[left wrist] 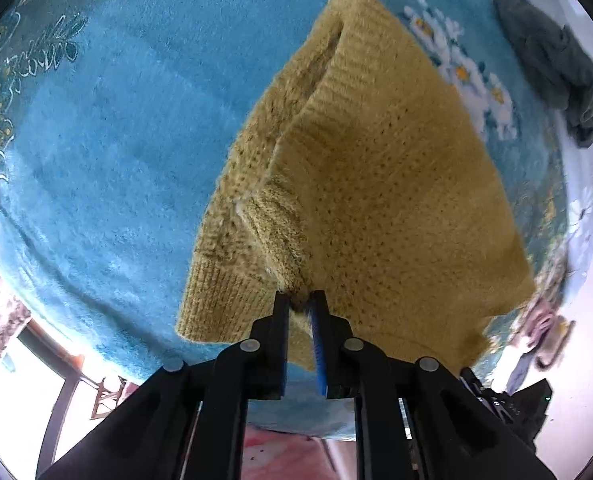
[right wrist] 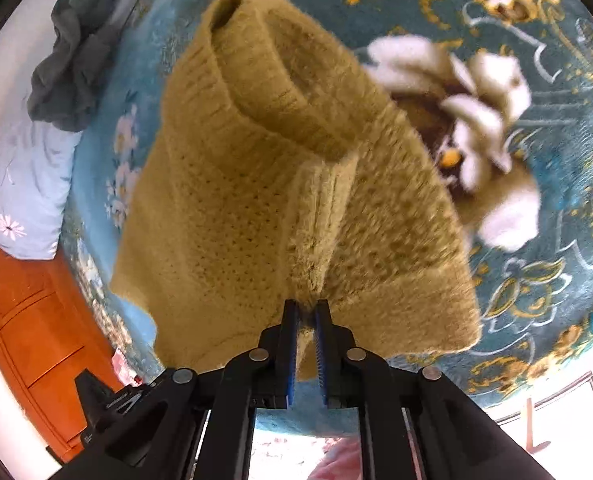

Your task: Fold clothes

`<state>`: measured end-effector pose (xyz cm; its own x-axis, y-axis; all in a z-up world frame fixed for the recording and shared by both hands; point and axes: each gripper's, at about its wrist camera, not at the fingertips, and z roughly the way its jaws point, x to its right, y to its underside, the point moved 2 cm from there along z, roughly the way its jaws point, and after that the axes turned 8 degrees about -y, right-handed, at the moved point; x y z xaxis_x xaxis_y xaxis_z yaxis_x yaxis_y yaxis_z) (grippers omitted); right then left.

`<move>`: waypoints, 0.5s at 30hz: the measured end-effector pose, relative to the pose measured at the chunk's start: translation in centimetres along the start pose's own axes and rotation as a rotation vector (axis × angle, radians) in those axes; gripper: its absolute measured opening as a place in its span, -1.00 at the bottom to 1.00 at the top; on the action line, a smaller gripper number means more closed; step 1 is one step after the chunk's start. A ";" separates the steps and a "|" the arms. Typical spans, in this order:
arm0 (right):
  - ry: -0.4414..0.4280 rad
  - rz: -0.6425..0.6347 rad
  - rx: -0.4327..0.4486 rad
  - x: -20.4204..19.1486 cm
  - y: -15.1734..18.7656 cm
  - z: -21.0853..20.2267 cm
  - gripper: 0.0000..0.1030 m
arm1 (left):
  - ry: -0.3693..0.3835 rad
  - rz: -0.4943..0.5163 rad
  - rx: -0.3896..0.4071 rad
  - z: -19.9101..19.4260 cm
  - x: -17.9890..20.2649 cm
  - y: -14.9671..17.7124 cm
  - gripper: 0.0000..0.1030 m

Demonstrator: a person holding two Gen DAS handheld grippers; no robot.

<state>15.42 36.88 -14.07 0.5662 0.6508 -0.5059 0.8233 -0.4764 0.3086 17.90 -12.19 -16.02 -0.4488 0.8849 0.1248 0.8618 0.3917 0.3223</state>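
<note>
Risk: each hand-held gripper, left [left wrist: 301,300] and right [right wrist: 306,307], pinches only a small tuft of the mustard-yellow fuzzy knit sweater [left wrist: 376,184] hanging over the teal floral bed blanket [left wrist: 116,140]; tug unevenly and you may lose the edge, collapsing the fold.

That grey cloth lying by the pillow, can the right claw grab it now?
Probably not yet. The right claw is shut on the yellow sweater, so it is busy. The grey cloth lies apart, off to the side on the blue blanket, nothing covering it.
</note>
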 end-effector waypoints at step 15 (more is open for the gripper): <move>-0.220 0.159 0.222 -3.6 -12.8 -2.0 0.00 | 0.172 -0.297 0.126 -4.2 0.5 -13.7 -0.02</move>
<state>2.96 41.82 -14.58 0.6449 0.4266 -0.6341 0.6827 -0.6945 0.2272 4.83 -18.17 -16.42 -0.7078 0.6767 0.2029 0.7055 0.6627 0.2511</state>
